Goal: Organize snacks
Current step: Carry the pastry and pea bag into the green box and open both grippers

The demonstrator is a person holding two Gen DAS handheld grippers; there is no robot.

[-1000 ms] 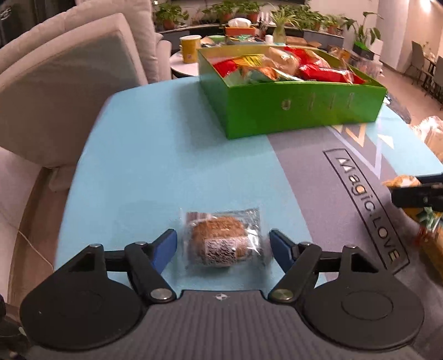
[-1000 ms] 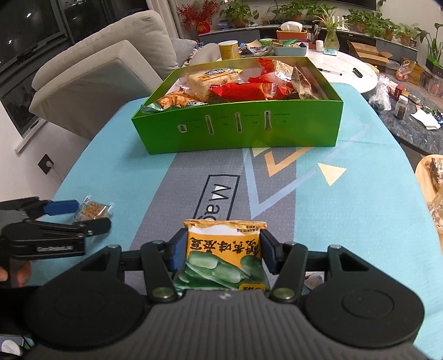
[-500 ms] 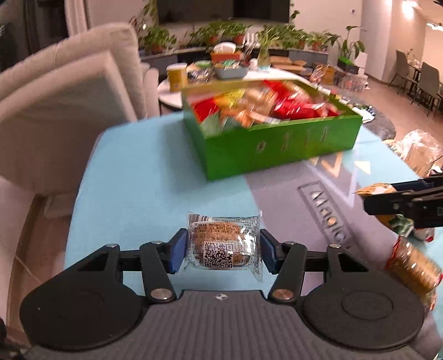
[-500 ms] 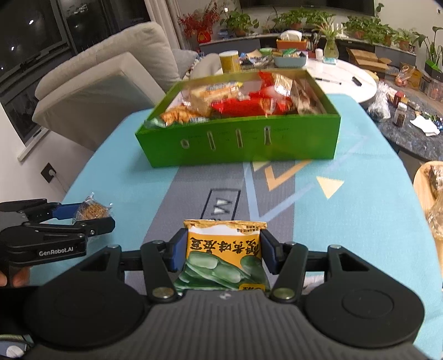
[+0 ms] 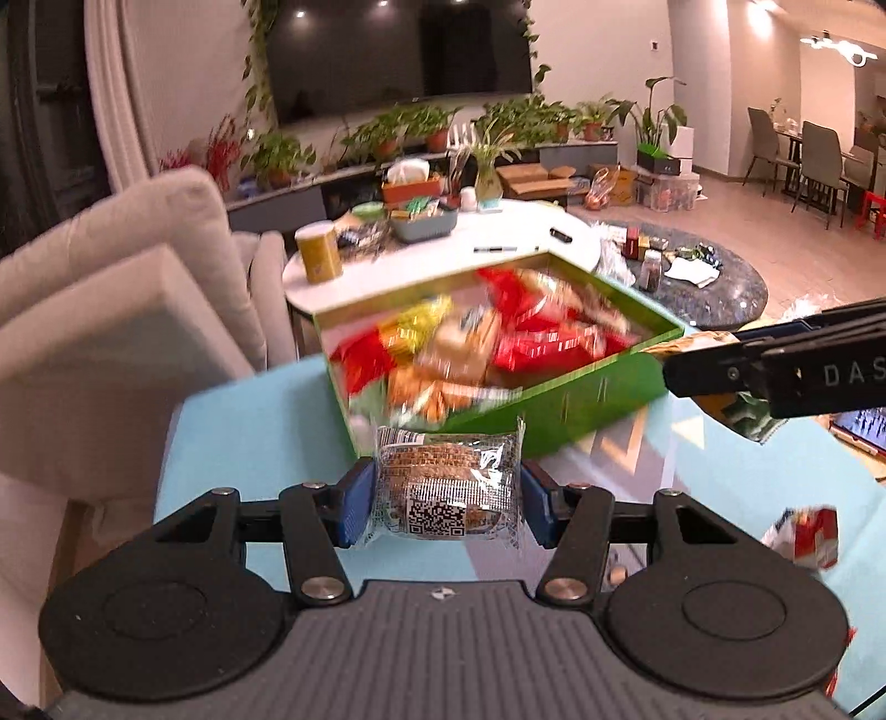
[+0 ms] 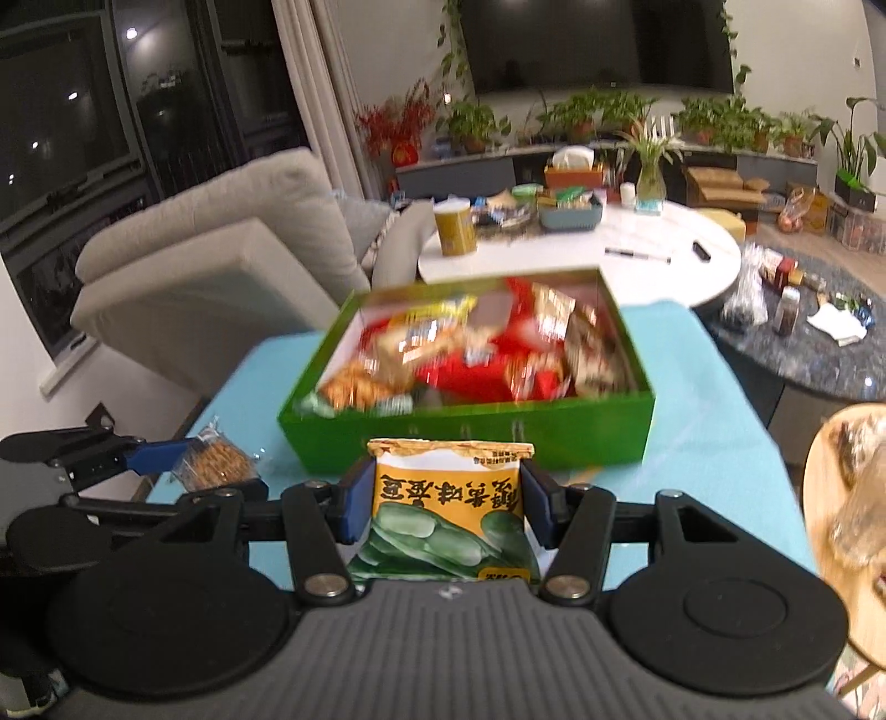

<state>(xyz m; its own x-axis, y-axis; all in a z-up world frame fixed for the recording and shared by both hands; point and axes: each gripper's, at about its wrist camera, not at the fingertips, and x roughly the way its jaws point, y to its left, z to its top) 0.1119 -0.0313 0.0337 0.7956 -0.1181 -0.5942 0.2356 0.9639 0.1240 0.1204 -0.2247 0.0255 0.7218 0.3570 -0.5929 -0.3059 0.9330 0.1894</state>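
1. A beige sofa (image 6: 221,266) stands to the left of the blue table mat (image 6: 714,437), its cushions pale and squared.
2. Behind it sits a round white table (image 6: 637,266) carrying a yellow canister (image 6: 455,227), a grey-blue basket (image 6: 570,216), an orange tissue box (image 6: 573,174) and a black pen (image 6: 637,255).
3. A dark marble table (image 6: 819,354) lies to the right (small bottles and wrappers are scattered on it).
4. A large dark television (image 5: 398,50) hangs on the far wall above a row of potted plants (image 5: 421,127).
5. Dining chairs (image 5: 819,149) stand at far right.
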